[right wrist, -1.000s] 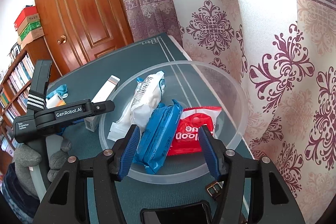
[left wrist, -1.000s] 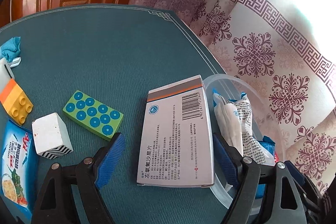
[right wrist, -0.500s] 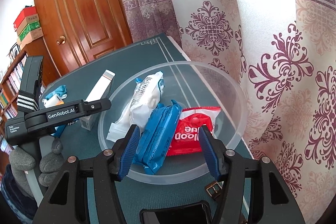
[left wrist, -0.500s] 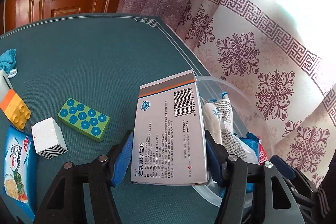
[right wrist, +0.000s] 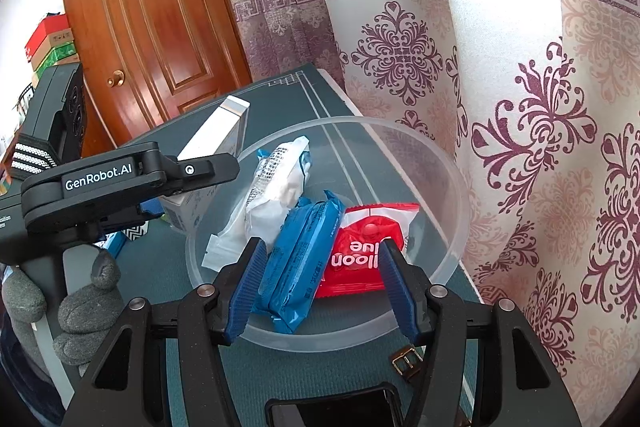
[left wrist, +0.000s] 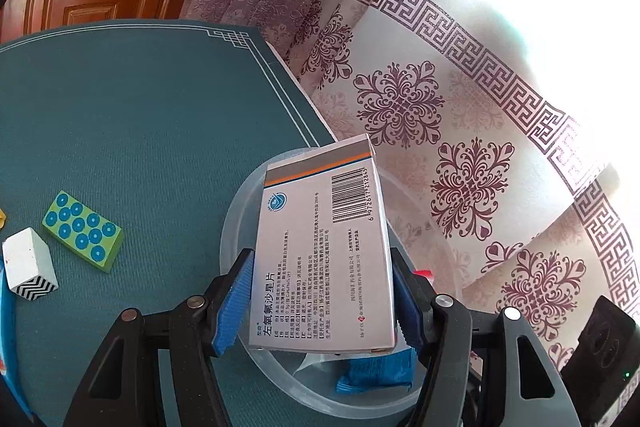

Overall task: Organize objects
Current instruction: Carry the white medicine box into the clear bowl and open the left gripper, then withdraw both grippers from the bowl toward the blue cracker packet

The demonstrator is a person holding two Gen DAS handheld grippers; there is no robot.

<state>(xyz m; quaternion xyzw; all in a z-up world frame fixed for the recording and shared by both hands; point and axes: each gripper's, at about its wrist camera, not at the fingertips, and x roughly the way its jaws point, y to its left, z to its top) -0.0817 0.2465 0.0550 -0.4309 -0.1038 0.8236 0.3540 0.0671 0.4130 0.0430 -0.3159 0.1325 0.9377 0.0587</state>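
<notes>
Your left gripper (left wrist: 322,301) has just been closing its jaws, and the blue pads now press both long edges of the medicine box (left wrist: 324,247), which sits between them held up off the green table mat (left wrist: 140,131) and tilted over the near rim of the clear plastic bowl (left wrist: 240,211). From the right wrist view you see the same box (right wrist: 218,147) at the bowl's (right wrist: 448,163) left edge, with your gloved hand (right wrist: 86,311) on the left gripper's handle. Your right gripper (right wrist: 320,287) hovers above the bowl's near side with its jaws apart and nothing between the pads. Inside the bowl lie a white packet (right wrist: 276,195), a blue packet (right wrist: 300,259) and a red packet (right wrist: 368,251), side by side and touching. The box is flat and silver-grey, with a grey and orange band at the far end, a barcode and blocks of Chinese print. On the mat to the left rest a green block with blue dots (left wrist: 82,231) and a white cube with a zigzag base (left wrist: 28,265).
</notes>
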